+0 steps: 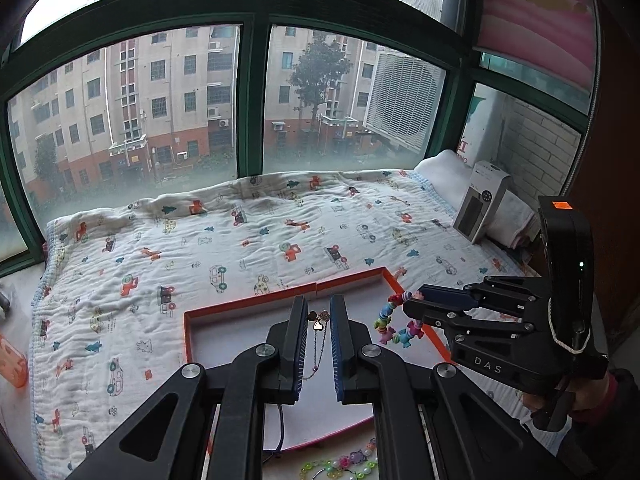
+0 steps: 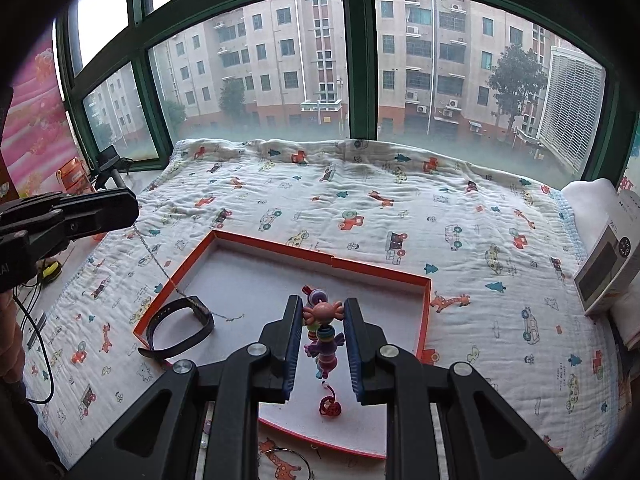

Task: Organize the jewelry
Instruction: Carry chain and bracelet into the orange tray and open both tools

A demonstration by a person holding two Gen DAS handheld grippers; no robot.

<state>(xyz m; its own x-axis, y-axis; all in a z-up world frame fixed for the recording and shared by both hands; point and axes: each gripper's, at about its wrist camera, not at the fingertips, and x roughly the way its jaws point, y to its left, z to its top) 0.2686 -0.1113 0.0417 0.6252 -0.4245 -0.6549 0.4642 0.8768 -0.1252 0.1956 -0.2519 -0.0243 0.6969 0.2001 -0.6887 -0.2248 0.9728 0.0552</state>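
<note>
An orange-rimmed shallow box with a white floor lies on the printed blanket. My left gripper is shut on a thin chain necklace with small pendants; the chain hangs down into the box. My right gripper is shut on a colourful bead bracelet, which dangles over the box. A black wristband lies on the box's near left rim. More bead jewelry lies on the blanket in front of the box.
A white and grey carton stands at the right by folded white towels. An orange item is at the far left. A window runs along the back edge. A thin ring lies near the box front.
</note>
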